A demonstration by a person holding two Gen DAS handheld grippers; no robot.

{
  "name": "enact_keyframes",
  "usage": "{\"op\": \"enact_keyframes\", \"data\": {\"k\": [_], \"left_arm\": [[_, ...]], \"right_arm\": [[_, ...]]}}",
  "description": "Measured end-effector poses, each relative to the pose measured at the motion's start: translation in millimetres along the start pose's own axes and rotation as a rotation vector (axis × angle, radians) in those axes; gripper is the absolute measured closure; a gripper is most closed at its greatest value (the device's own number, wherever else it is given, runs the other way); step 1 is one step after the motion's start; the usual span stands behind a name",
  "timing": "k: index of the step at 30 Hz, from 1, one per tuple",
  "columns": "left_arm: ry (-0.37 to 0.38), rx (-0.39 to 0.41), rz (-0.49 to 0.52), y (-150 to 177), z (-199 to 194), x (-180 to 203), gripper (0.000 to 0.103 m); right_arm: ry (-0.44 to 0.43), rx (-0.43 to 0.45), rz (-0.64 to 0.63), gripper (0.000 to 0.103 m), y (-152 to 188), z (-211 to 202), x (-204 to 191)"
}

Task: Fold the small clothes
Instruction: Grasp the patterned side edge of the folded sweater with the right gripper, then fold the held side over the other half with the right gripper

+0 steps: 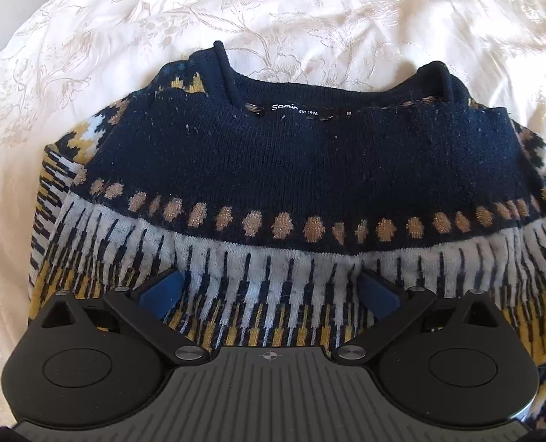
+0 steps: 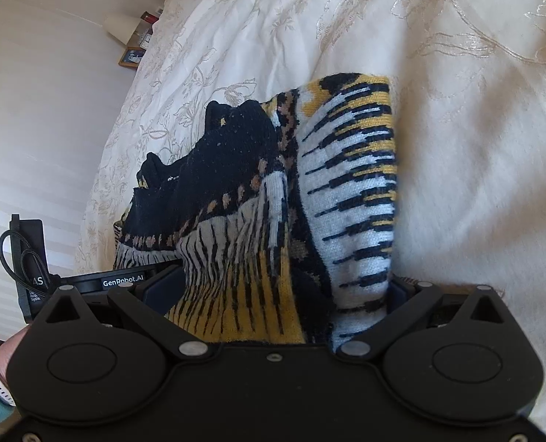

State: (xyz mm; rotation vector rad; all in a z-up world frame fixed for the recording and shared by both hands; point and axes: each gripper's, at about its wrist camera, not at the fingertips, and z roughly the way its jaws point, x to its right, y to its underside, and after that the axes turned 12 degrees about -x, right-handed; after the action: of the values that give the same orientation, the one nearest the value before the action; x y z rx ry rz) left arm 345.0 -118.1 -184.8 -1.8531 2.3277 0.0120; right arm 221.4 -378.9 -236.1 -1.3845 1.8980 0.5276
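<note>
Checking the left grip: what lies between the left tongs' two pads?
Only the sweater's white-and-navy striped knit, untouched; the left tongs stand wide open, left wrist view.

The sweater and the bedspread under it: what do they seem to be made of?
The sweater looks like a knitted yarn, wool or acrylic: fine rib rows show, with lint specks and slightly glittery tan dots. The bedspread looks like a smooth woven cloth with a soft sheen and a tone-on-tone floral pattern, perhaps jacquard or embroidery.

Navy sweater (image 1: 291, 154) with tan dots, white-mustard stripes, cream floral bedspread (image 1: 309, 11)
</note>
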Motion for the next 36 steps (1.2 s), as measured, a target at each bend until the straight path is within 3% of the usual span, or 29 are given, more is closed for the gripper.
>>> {"op": "enact_keyframes", "data": {"k": [5, 7, 9, 11, 14, 16, 19, 22, 29, 36], "left_arm": [[-0.002, -0.003, 0.002, 1, -7, -2, 0.000], [-0.008, 0.003, -0.002, 2, -14, -2, 0.003], [0.000, 0.012, -0.001, 7, -27, -2, 0.013], [0.014, 0.022, -0.003, 18, -40, -4, 0.013], [0.030, 0.054, -0.017, 37, -59, -10, 0.013], [0.045, 0.063, -0.038, 53, -70, -17, 0.013], [0.056, 0.060, -0.081, 78, -84, -28, 0.013], [0.061, 0.052, -0.128, 96, -92, -43, 0.013], [0.035, 0.045, -0.174, 124, -96, -85, 0.013], [0.093, 0.045, -0.134, 124, -85, -120, 0.013]], "right_arm": [[-0.011, -0.006, 0.030, 0.000, -6, 1, 1], [-0.003, -0.010, 0.028, 0.000, -6, 1, -1], [0.015, -0.015, 0.017, 0.001, -5, 2, -5], [0.048, -0.019, 0.006, 0.006, -5, 3, -10], [0.104, -0.017, 0.001, 0.020, -4, 4, -17], [0.126, -0.012, 0.005, 0.035, -3, 3, -18], [0.106, -0.017, 0.022, 0.050, -2, 1, -16], [0.096, -0.021, 0.026, 0.058, -3, -2, -19], [0.159, 0.012, -0.009, 0.062, 3, -7, -46], [0.258, 0.047, 0.004, 0.063, 8, -9, -75]]}}
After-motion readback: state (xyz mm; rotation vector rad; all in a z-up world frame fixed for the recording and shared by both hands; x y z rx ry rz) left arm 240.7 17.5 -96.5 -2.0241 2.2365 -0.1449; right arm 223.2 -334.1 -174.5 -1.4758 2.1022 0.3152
